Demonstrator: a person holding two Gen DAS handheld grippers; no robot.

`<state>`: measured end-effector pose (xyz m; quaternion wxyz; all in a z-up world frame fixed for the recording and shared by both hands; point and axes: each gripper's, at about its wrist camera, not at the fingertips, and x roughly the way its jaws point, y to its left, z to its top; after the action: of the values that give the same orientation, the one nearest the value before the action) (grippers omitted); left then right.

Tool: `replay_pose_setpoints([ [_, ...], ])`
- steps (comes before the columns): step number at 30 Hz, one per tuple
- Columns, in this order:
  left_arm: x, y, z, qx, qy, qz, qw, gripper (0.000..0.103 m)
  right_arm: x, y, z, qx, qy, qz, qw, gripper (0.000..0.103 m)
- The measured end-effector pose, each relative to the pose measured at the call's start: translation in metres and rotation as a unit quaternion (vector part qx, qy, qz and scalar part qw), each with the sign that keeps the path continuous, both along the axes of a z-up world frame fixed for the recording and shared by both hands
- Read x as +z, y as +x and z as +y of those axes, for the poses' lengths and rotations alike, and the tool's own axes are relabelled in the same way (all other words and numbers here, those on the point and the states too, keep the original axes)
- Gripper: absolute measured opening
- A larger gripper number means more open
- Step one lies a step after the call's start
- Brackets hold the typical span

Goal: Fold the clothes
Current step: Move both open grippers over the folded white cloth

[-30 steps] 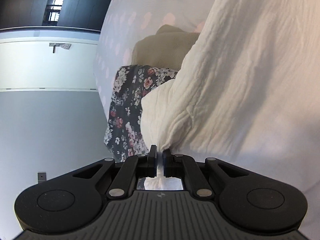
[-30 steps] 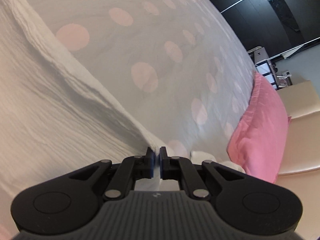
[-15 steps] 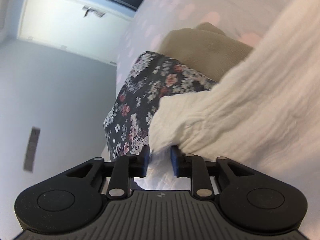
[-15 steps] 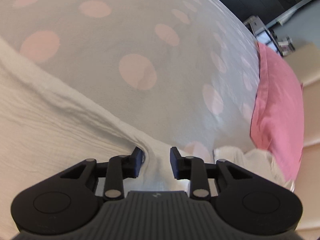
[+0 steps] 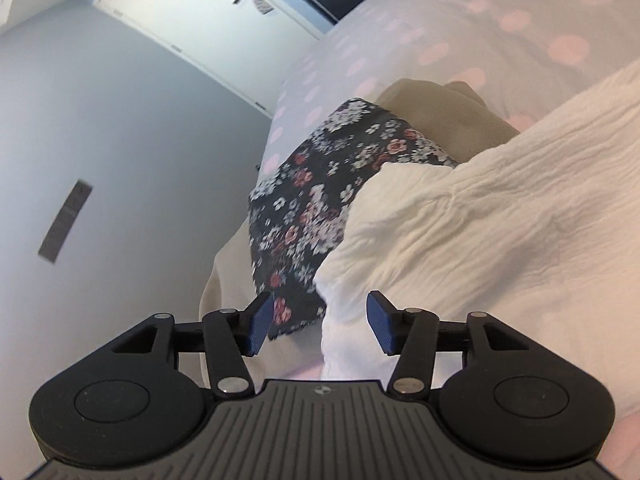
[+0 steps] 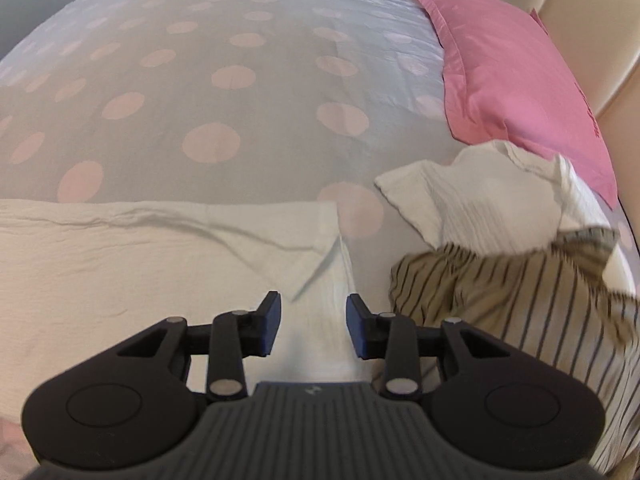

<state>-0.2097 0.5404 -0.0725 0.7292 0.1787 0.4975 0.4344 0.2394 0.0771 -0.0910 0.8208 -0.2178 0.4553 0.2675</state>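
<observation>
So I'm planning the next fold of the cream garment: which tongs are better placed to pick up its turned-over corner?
Right. The right tongs are open just short of the cream garment's turned-over corner. The left tongs, also open, face its other end beside the floral garment.

Bedspread (image 6: 248, 120): grey with pink dots, covering the bed.
Pillow (image 6: 512, 76): pink, at the head end, against the headboard.
Headboard (image 6: 592, 28): cream, padded.
Wall (image 5: 120, 140): pale.
Door (image 5: 192, 4): white.

The left gripper (image 5: 320, 322) is matte black with blue finger pads (image 5: 261, 322) and silver pivot screws. The right gripper (image 6: 313, 326) looks the same. Each has a ribbed grey body bearing a small logo.
</observation>
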Motion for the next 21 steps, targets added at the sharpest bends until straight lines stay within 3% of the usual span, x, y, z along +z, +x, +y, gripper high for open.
replay_pose_setpoints([
  [2, 0.004, -0.011, -0.005, 0.016, -0.015, -0.017, 0.9996, 0.050, -0.006, -0.011, -0.008, 0.004, 0.006, 0.006, 1.000, 0.035],
  [3, 0.004, -0.018, -0.008, 0.025, -0.025, -0.025, 0.9991, 0.050, -0.010, -0.014, -0.010, 0.005, 0.005, 0.008, 1.000, 0.030],
  [4, 0.001, -0.023, -0.011, 0.034, -0.036, -0.033, 0.9982, 0.050, -0.015, -0.016, -0.011, 0.002, 0.003, 0.007, 1.000, 0.020],
  [5, -0.001, -0.029, -0.014, 0.042, -0.048, -0.042, 0.9971, 0.050, -0.020, -0.016, -0.011, -0.003, 0.003, 0.007, 1.000, 0.017],
  [10, -0.022, -0.050, -0.023, 0.085, -0.104, -0.070, 0.9885, 0.049, -0.041, -0.005, -0.007, -0.056, 0.029, 0.013, 0.998, 0.015],
  [14, -0.030, -0.066, -0.008, 0.139, -0.146, -0.098, 0.9747, 0.049, -0.055, 0.007, 0.005, -0.069, 0.029, 0.014, 0.997, 0.015],
  [16, -0.032, -0.080, 0.006, 0.178, -0.176, -0.133, 0.9589, 0.049, -0.063, 0.014, 0.013, -0.069, 0.021, 0.017, 0.997, 0.015],
  [21, -0.044, -0.120, 0.036, 0.288, -0.261, -0.233, 0.8915, 0.049, -0.079, 0.034, 0.032, -0.071, 0.001, 0.011, 0.997, 0.015],
])
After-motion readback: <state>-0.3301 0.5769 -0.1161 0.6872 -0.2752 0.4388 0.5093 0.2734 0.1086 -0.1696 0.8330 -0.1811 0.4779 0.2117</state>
